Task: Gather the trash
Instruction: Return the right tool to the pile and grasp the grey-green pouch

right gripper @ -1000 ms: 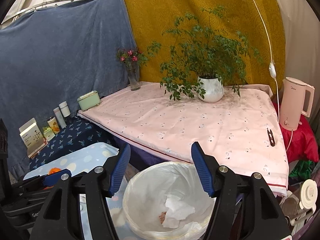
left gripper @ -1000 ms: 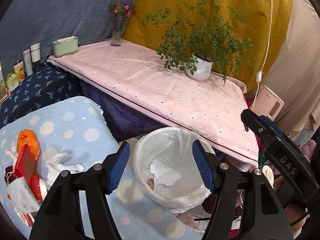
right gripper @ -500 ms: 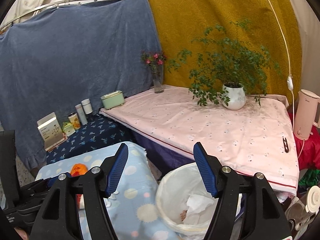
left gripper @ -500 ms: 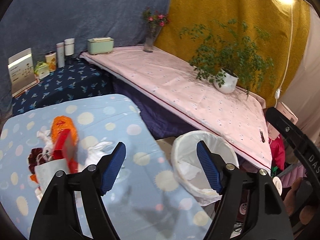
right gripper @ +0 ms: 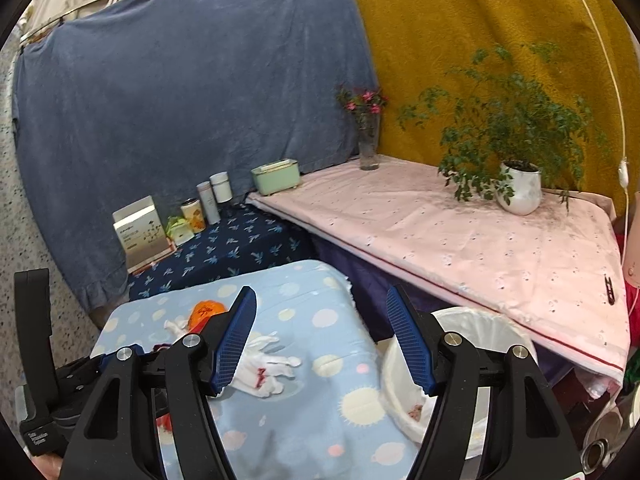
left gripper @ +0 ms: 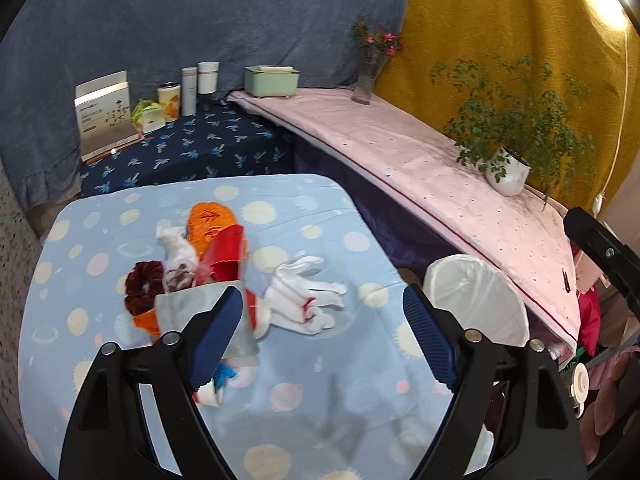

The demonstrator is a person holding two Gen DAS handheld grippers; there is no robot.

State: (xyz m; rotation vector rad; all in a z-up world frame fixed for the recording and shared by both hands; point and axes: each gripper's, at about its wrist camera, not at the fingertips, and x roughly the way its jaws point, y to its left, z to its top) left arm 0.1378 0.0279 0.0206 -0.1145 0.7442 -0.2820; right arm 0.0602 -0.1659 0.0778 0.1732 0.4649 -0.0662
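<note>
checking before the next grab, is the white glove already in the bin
No, the white glove lies flat on the dotted blue cloth, apart from the white-lined bin beside the table.

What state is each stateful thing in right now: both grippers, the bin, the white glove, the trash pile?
Left gripper: jaws opening, nothing between them.
Right gripper: open, empty.
Trash bin: upright, lined, uncovered.
White glove: lying flat, untouched.
Trash pile: heaped on the dotted cloth.
</note>
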